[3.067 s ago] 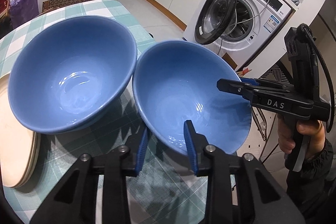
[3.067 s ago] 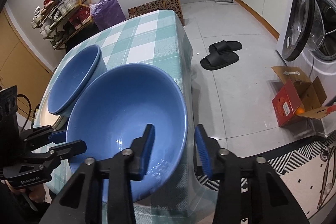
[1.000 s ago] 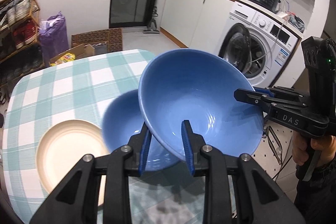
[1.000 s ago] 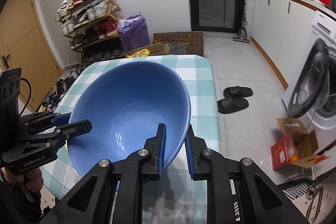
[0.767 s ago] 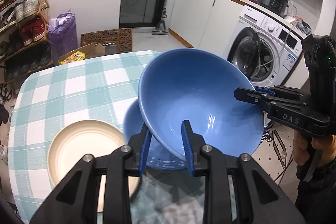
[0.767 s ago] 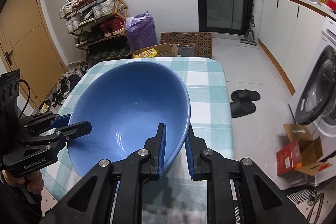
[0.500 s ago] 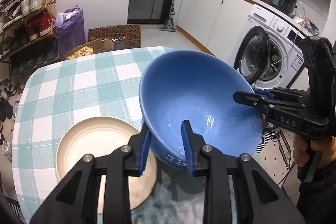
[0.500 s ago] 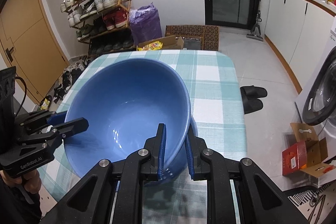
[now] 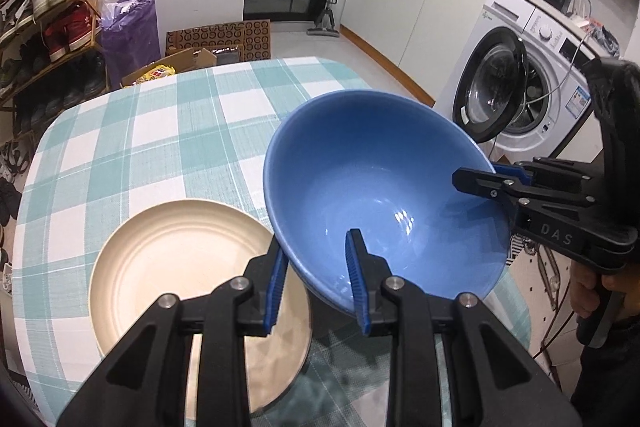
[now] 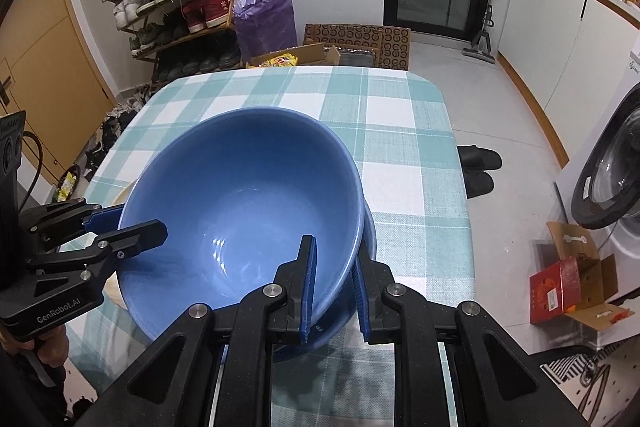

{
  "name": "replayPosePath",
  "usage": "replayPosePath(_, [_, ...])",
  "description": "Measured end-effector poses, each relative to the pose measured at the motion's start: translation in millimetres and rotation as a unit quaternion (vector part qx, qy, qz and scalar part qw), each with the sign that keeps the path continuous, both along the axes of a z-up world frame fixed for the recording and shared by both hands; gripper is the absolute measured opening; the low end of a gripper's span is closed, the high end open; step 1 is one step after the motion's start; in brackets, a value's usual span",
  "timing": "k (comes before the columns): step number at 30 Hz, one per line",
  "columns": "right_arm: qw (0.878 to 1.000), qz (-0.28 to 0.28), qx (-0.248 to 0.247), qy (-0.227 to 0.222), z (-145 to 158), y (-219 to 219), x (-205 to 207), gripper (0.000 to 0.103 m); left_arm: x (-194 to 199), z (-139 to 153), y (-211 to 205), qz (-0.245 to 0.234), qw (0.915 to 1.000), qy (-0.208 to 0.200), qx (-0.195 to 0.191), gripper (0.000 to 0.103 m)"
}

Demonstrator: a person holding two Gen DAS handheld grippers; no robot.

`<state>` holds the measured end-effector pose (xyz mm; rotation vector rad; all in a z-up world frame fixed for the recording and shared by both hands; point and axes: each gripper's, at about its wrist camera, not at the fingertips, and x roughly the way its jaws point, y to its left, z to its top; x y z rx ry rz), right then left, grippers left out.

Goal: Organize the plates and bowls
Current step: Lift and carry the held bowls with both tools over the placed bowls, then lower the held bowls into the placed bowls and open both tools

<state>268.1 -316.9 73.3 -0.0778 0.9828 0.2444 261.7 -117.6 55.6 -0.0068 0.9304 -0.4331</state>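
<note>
Over the table [image 9: 120,147], both tools (angled downward) grip one blue bowl [image 9: 380,187].

Checked tablecloth table [image 9: 160,131] bears cream plate [image 9: 176,259], lower bowl [image 10: 344,323].

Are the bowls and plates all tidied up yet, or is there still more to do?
Nearly. The cream plate already lies on the checked table. Right now the left gripper and right gripper both clamp the rim of the top blue bowl, which sits tilted in the lower blue bowl. Left to do: settle it level and let go.
</note>
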Motion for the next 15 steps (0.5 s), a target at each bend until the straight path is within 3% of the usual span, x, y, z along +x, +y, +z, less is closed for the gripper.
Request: replayPosePath(15, [0.998,-0.009,-0.058,-0.016,-20.9,11.2,-10.8,0.019,4.3,-13.1,-11.6,-0.016,0.9989,-0.001,0.044,0.027])
